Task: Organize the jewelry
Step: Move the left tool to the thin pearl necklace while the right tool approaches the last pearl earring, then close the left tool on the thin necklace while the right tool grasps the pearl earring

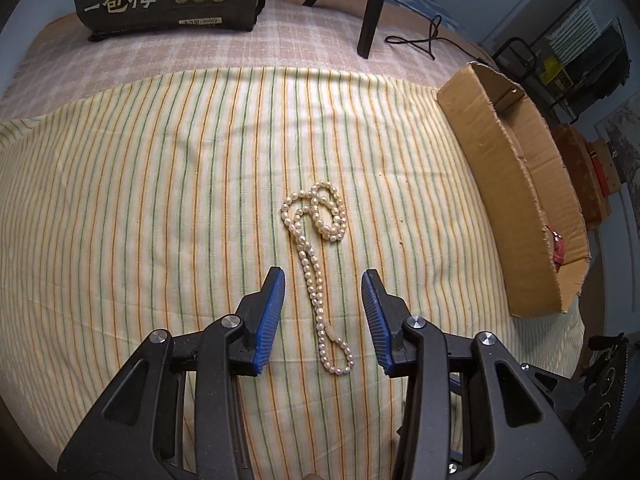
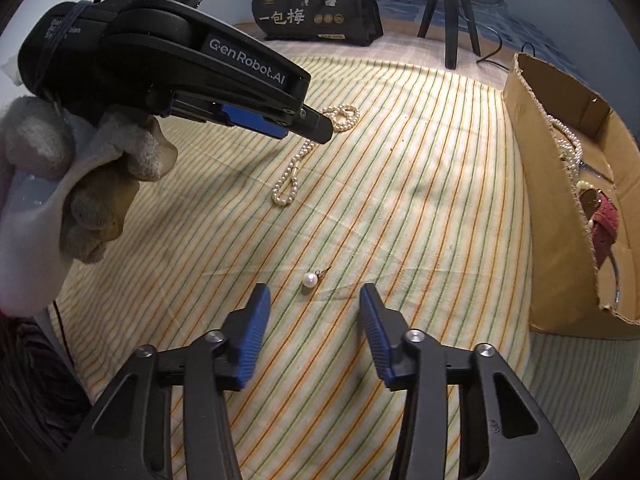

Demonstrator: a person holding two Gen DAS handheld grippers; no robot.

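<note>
Item 1, necklace point(image 1: 316, 272): a strand of pearls lying on the striped cloth point(image 1: 140, 200). Far end coiled in a loose knot of loops; near end a narrow doubled tail closing in a small loop. Long axis runs nearly straight away from the left claw point(image 1: 323, 276), tilting slightly right at the near end.

Item 2, left claw: jaws spread wide, holding nothing. The doubled tail lies between the two blue pads point(image 1: 272, 312), on the centre line; the coil lies ahead of the tips. In the right wrist view the claw hangs above the strand, in a gloved hand point(image 2: 80, 184); whether it touches the cloth cannot be told.

Item 3, pearl drop point(image 2: 309, 279): a single pearl with a small metal fitting, on the cloth just ahead of the right claw point(image 2: 314, 300) and near its centre line, well apart from the necklace.

Item 4, right claw: jaws wide, empty.

Item 5, box point(image 1: 492, 184): open cardboard, on the right side of the cloth; pearls point(image 2: 568, 144) and a red piece point(image 2: 606, 216) already inside.

Judgement: the left claw is nearer the necklace, and the strand's axis runs across the closing direction, so a straight descent and closure on the tail should serve. The box lies to the right for the carry. The coil will likely trail.
</note>
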